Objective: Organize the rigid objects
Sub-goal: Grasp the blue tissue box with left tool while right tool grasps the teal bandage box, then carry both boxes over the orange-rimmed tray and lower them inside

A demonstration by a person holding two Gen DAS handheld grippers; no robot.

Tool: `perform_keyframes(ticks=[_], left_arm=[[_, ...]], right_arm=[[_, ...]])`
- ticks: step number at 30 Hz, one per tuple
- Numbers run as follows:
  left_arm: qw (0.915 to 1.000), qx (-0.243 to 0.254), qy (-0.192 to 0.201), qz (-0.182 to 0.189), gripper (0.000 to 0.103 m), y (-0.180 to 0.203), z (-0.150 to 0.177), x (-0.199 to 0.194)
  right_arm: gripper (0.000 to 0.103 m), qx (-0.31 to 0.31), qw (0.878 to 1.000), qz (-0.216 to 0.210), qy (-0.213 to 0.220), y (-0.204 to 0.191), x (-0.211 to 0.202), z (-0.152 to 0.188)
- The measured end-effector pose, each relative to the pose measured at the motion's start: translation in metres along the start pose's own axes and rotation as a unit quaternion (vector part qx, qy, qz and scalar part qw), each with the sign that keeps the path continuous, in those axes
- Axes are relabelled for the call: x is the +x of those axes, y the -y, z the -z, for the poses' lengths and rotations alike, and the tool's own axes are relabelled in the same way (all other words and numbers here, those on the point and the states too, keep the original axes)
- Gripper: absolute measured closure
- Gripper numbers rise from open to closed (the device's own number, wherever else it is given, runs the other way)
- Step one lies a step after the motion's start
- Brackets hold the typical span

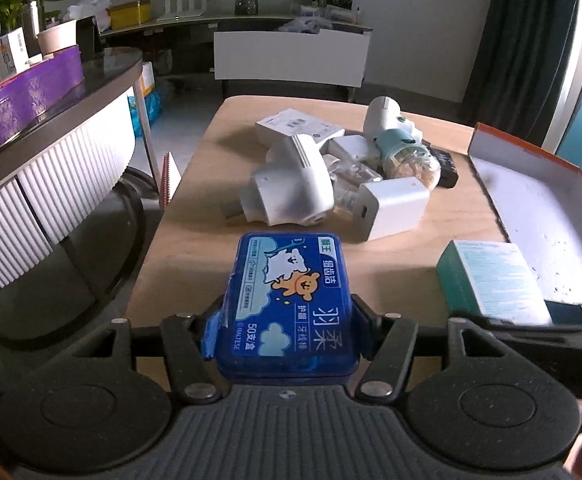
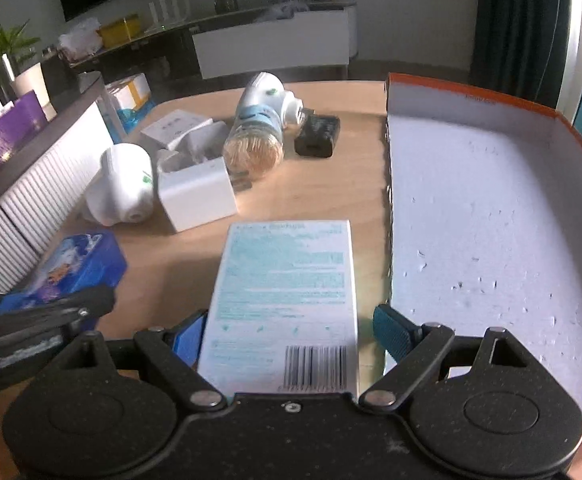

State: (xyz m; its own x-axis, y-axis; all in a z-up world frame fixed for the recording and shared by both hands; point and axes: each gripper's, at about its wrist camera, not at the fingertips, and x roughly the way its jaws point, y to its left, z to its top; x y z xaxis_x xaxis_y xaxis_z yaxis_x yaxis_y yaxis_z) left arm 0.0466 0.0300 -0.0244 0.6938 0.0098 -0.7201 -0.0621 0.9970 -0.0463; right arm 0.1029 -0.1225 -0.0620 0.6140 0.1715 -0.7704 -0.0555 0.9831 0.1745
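Blue plastic floss-pick box (image 1: 289, 304) sits pinched between the fingers of the left tool (image 1: 287, 332), near the front left of the wooden surface (image 1: 195, 216). The right tool (image 2: 287, 332) brackets a white and teal carton (image 2: 287, 300): its left pad touches, its right pad (image 2: 391, 332) stands just off, so its fingers are spread. That carton lies just left of the open orange-edged tray (image 2: 471, 216). Farther off lie white chargers (image 1: 391, 204) and a toothpick jar (image 2: 253, 148).
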Motion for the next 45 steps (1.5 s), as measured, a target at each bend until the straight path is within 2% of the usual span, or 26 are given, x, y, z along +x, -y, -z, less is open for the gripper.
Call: perform_keyframes(ticks=[2,5,13,24,45], left_arm=[[1.0000,0.001,0.001,0.003,0.041,0.001,0.000,-0.001],[0.9999,0.000,0.002,0.010,0.041,0.003,-0.001,-0.003],[0.9995,0.006,0.010,0.028,0.041,0.018,-0.011,-0.011],[0.9984,0.019,0.011,0.052,0.041,0.042,-0.026,-0.012],[0.9935,0.061,0.014,0.096,0.041,0.100,-0.045,-0.006]], right_arm=[[0.019,-0.004,1.000,0.006,0.007,0.000,-0.003,-0.001],[0.019,0.010,1.000,-0.006,0.014,0.005,-0.009,-0.005],[0.019,0.023,0.999,-0.006,0.027,0.018,-0.034,-0.023],[0.019,0.041,0.998,0.016,0.038,0.043,-0.058,-0.042],[0.019,0.090,0.994,0.053,0.042,0.106,-0.063,-0.051]])
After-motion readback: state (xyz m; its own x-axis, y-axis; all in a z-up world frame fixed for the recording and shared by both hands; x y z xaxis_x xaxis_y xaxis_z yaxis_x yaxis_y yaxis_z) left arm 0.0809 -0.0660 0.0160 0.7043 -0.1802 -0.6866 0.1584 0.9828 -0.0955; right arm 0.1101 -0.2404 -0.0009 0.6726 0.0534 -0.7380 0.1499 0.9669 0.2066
